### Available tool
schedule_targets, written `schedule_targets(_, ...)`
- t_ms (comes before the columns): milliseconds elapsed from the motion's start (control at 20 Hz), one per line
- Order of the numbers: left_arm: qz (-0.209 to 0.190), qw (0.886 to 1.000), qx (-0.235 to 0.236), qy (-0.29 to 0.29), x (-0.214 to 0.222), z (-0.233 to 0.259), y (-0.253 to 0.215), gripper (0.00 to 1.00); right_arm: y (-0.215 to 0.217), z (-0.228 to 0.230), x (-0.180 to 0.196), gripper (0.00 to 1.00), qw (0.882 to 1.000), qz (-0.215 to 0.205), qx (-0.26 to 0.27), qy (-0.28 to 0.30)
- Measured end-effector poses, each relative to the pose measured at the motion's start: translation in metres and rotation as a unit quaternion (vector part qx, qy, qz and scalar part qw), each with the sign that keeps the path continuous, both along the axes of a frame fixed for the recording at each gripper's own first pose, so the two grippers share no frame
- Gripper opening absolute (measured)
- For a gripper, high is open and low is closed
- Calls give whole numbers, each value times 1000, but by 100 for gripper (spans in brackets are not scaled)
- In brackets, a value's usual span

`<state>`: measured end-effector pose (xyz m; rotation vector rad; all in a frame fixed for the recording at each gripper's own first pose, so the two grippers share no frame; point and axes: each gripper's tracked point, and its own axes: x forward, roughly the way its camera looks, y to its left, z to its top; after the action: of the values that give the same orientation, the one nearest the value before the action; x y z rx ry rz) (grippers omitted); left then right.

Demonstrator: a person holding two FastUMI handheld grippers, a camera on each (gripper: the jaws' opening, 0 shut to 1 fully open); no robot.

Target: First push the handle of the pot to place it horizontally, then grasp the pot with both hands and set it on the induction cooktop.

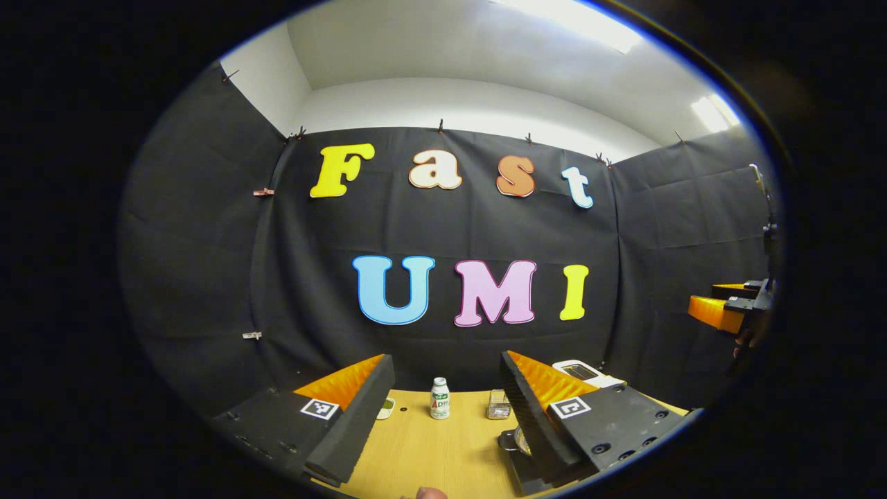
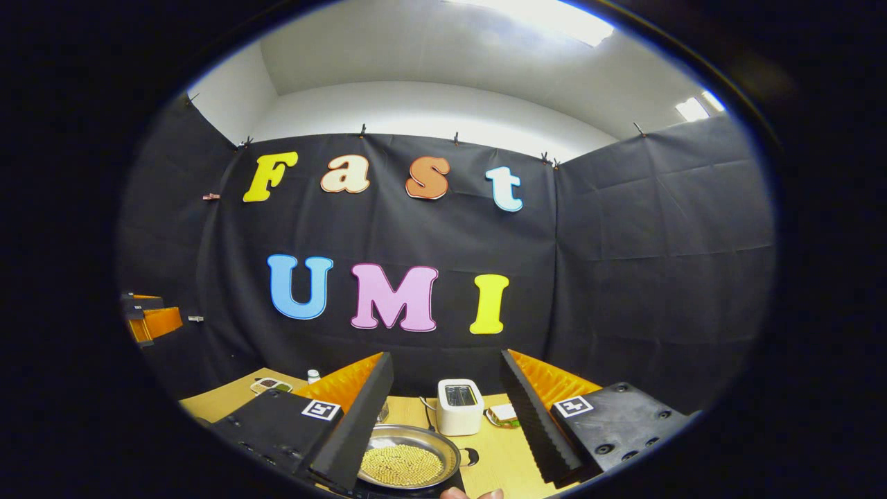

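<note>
In the right gripper view the pot (image 2: 410, 463) sits low on the wooden desk (image 2: 513, 457), at about 6 o'clock, between the two fingers and partly hidden behind the left one. It is a shallow, round, silver metal pan with a wide, bright rim, and its bottom is covered with small pale yellow grains. A dark flat surface shows under its near edge; whether that is the cooktop cannot be told. A short dark tab at its 3 o'clock side may be the handle.

The right gripper (image 2: 447, 416) has its fingers spread wide, holding nothing. Beyond the pot, toward 12 o'clock, a white toaster (image 2: 459, 405) stands on the desk, with a sandwich (image 2: 504, 414) just beside it at 3 o'clock. At 9 o'clock in this view the other gripper's orange finger shows well apart.

In the left gripper view the left gripper (image 1: 447, 416) also has its fingers wide apart and empty. Between them, farther along the desk, stand a small white bottle (image 1: 439, 398) and, near it at 3 o'clock, a clear container (image 1: 498, 404). A rounded metal edge by the right finger's base may be the pot's rim.
</note>
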<state>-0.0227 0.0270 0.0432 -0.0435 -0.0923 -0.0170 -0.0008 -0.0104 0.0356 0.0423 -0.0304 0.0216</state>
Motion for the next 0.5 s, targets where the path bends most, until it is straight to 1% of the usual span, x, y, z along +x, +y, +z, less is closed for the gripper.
schedule_targets(100, -2, 1000, 0, 4, 2, -2, -2, 95, 2, 0, 0, 95, 1000, 0, -1, -1)
schedule_targets(150, -3, 1000, -1, 6, 3, -3, -2, 95, 3, 1, -1, 99, 1000, 1, -3, -1)
schedule_targets(200, -3, 1000, -3, 7, 3, -3, -2, 95, 4, 0, -1, 95, 1000, 3, -4, -1)
schedule_targets(500, 2, 1000, -4, 14, 4, -6, 0, 95, 3, -2, 1, 95, 1000, 4, 6, 5)
